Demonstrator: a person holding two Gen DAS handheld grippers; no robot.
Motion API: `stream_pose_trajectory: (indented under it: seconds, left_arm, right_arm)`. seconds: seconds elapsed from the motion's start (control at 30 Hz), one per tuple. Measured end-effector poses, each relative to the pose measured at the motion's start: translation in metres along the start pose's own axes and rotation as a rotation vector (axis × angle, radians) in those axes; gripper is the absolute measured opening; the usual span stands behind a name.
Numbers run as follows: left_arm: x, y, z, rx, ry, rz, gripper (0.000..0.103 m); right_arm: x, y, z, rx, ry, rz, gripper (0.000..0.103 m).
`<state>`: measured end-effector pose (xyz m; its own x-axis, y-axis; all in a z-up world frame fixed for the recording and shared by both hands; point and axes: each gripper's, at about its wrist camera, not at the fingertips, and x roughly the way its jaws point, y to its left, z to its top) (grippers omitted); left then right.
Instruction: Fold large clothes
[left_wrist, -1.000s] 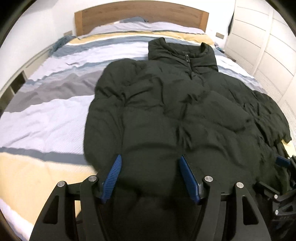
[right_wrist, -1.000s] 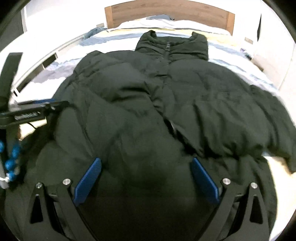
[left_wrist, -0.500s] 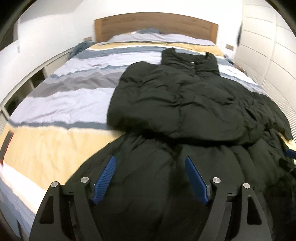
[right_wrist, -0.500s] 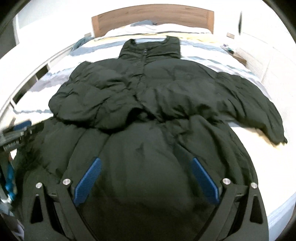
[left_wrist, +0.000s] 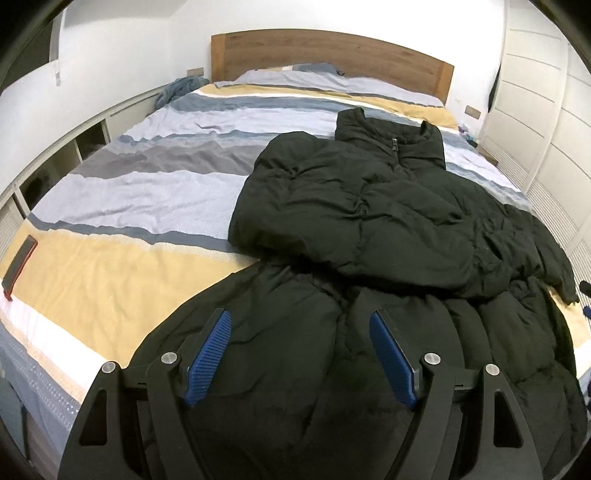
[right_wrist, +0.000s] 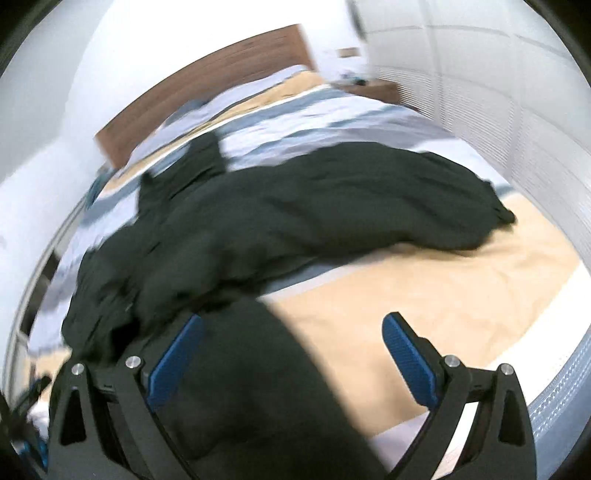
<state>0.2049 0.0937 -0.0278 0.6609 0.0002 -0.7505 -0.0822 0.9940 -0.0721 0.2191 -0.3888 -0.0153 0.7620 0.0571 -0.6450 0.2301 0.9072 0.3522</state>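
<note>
1. Jacket: large black puffer, lying on the bed, collar toward the far end w/ zip closed up to the neck.
2. Its left sleeve is folded across the chest, so the upper body forms a thick lump; the lower part spreads toward the near edge of the bed & runs under both grippers.
3. Right sleeve stretches out to the right over the yellow band of the bedcover, cuff end lying flat, in the right wrist view.
4. Left gripper: jaws wide apart, just been opening. Jacket fabric lies below & between the blue pads, but they don't press on it; nothing held.
5. Right gripper: jaws also wide. A dark fold of the jacket sits by the left pad & fills the near left of the gap; right pad is over bare yellow cover. No grip seen. That view is tilted & blurred, so fine detail is lost.
6. Bedcover striped in grey, blue, white & yellow; wooden headboard at the far end.
7. Red-edged phone lies on the bed's near left, well apart from the jacket.
8. White wardrobe doors stand along the right; a low shelf unit runs along the left.
</note>
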Motion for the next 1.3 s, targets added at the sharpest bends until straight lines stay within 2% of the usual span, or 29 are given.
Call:
stream_pose_trajectory:
  seconds: [0.2,0.4,0.53,0.73,0.8,0.83,0.87,0.9,0.93,1.0,1.07,1.17,1.3]
  left_arm:
    - [-0.012,0.005,-0.001,-0.011,0.016,0.054,0.076]
    - [-0.013,0.004,-0.002,0.021,0.04,0.111,0.076]
    - [-0.01,0.002,-0.005,0.029,0.059,0.129,0.076]
    - [-0.005,-0.003,-0.006,0.049,0.068,0.146,0.076]
    - [-0.004,-0.005,-0.005,0.054,0.064,0.148,0.076]
    - [-0.003,-0.006,-0.005,0.057,0.063,0.147,0.076]
    - [-0.002,-0.008,-0.004,0.06,0.064,0.145,0.076]
    - [-0.002,-0.008,-0.004,0.062,0.064,0.143,0.076]
    - [-0.002,-0.01,-0.005,0.069,0.065,0.143,0.076]
    - [-0.001,-0.012,-0.006,0.084,0.065,0.149,0.076]
    - [-0.001,-0.013,-0.006,0.092,0.065,0.149,0.076]
    - [-0.001,-0.011,-0.007,0.081,0.066,0.14,0.076]
    - [-0.005,-0.008,-0.005,0.057,0.058,0.129,0.076]
  right_arm:
    - [0.029,-0.082,0.019,0.238,-0.019,0.031,0.099]
    - [0.063,-0.145,0.028,0.47,-0.039,0.09,0.099]
    - [0.08,-0.173,0.031,0.592,-0.074,0.145,0.098]
    - [0.094,-0.192,0.045,0.666,-0.133,0.179,0.095]
    - [0.098,-0.194,0.049,0.676,-0.142,0.177,0.09]
    - [0.1,-0.197,0.051,0.681,-0.143,0.177,0.082]
    - [0.103,-0.199,0.051,0.694,-0.142,0.173,0.07]
    - [0.104,-0.202,0.049,0.707,-0.14,0.172,0.063]
    - [0.108,-0.208,0.051,0.733,-0.139,0.18,0.051]
    - [0.112,-0.21,0.05,0.763,-0.145,0.199,0.043]
    - [0.113,-0.209,0.051,0.766,-0.153,0.211,0.026]
    - [0.104,-0.199,0.058,0.706,-0.184,0.205,0.013]
    - [0.083,-0.186,0.074,0.625,-0.232,0.216,0.01]
